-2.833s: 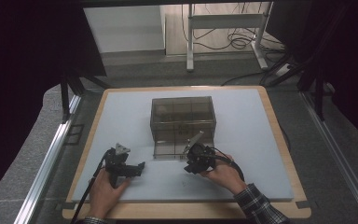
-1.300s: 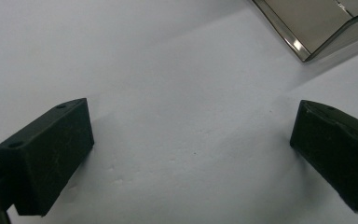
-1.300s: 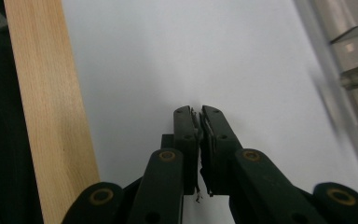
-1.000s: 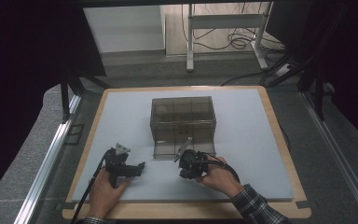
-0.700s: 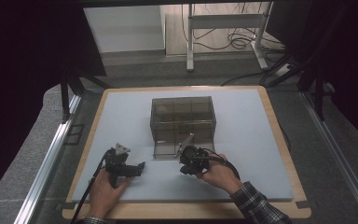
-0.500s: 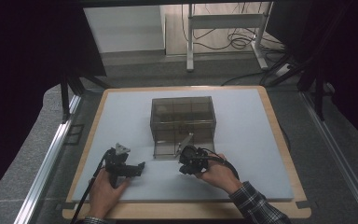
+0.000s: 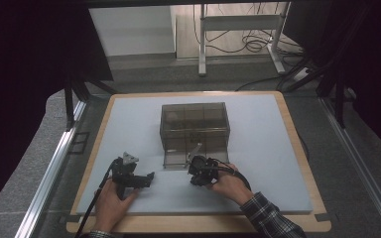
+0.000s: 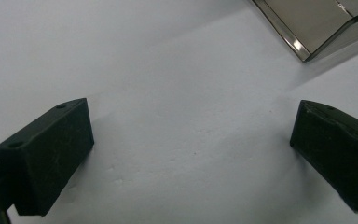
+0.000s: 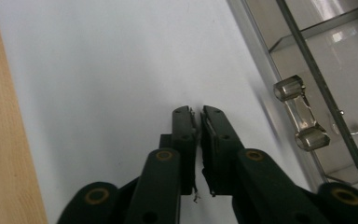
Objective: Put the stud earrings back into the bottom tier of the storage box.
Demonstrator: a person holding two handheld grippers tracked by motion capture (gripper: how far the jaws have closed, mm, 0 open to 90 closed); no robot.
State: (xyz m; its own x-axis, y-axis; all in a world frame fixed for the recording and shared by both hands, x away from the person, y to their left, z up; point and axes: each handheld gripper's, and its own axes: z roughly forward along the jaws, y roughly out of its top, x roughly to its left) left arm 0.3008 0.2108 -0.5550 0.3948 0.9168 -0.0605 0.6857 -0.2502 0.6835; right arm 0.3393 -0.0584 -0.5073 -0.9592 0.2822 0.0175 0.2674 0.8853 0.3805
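Smoky clear plastic is forming the box (image 7: 194,128) that is sitting near the middle of the white mat (image 7: 129,119), its long side running across the table from left to right and its open front facing the person. A flap (image 7: 181,158) is lying flat on the mat in front of it. From above, the right gripper (image 7: 197,170) is resting just beside that flap, while the left gripper (image 7: 135,179) is sitting well apart to the left, pointing right. The left gripper view is showing its jaws spread wide over bare mat, with a corner of the box (image 8: 317,23) at the top right. The right gripper view is showing its jaws pressed nearly together, holding nothing, with a small clear handle (image 9: 301,113) beside them and the table's wooden edge (image 9: 7,140) on the left.
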